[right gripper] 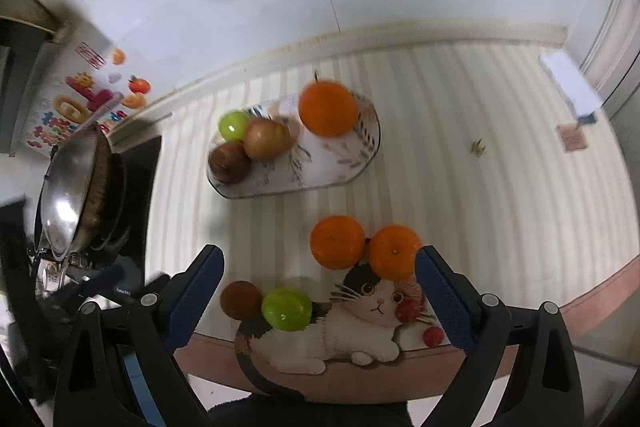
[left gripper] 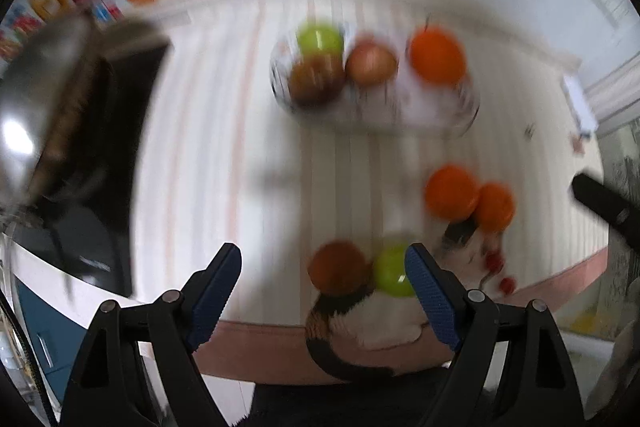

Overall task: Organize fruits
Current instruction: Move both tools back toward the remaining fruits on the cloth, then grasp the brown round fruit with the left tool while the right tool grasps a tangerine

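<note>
Fruits (right gripper: pixel 338 242) on mat, both grippers wide apart

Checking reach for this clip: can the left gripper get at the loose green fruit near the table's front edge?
Probably yes. The left gripper has open, empty jaws, and the green fruit sits by its right pad, though a brown fruit touches it.

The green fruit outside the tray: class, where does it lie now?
In the right wrist view, the green fruit lies low and left of centre, touching the brown fruit, on the cat picture.
</note>
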The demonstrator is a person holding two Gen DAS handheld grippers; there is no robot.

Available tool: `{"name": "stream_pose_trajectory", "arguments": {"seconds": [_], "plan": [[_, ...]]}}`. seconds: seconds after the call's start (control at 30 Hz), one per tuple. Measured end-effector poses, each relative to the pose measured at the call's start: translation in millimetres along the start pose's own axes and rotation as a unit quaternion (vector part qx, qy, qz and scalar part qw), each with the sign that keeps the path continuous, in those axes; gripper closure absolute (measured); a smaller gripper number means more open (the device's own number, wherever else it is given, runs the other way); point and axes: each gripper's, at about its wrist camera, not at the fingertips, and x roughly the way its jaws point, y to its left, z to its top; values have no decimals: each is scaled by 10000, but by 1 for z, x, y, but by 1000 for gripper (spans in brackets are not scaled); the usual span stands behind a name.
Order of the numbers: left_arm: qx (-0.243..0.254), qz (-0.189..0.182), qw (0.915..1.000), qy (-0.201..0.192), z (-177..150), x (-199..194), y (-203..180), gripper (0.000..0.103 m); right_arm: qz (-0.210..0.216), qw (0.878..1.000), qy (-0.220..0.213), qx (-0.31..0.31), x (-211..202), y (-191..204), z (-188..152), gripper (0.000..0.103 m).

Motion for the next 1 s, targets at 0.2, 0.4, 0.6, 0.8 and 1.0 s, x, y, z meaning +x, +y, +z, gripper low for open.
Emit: {"name": "stream_pose_trajectory", "arguments": {"seconds": [0.2, 0.4, 0.6, 0.8, 1.0], "plan": [[-177, -307, 9955, 875, -6, 76, -2, 20, 32, 9987, 506, 61, 59, -13, -1, 7], [-203, -245, 9961, 825, -3, 100, -5, 54, 25, 9957, 930, 16, 113, -12, 5, 13], [116, -10, 9973, 728, -10, 96, -13, 55, -299, 9891, 1377, -433, 159, 3, 9, 24], [-155, 220, 9977, 618, -7, 93, 12, 55, -892, 9766, 1491, -1268, 189, 25, 2, 36], [-472, -64, 9962, 729, -4, 96, 32, 53, -328, 9734, 1894, -1245, 197, 35, -12, 36]]}}
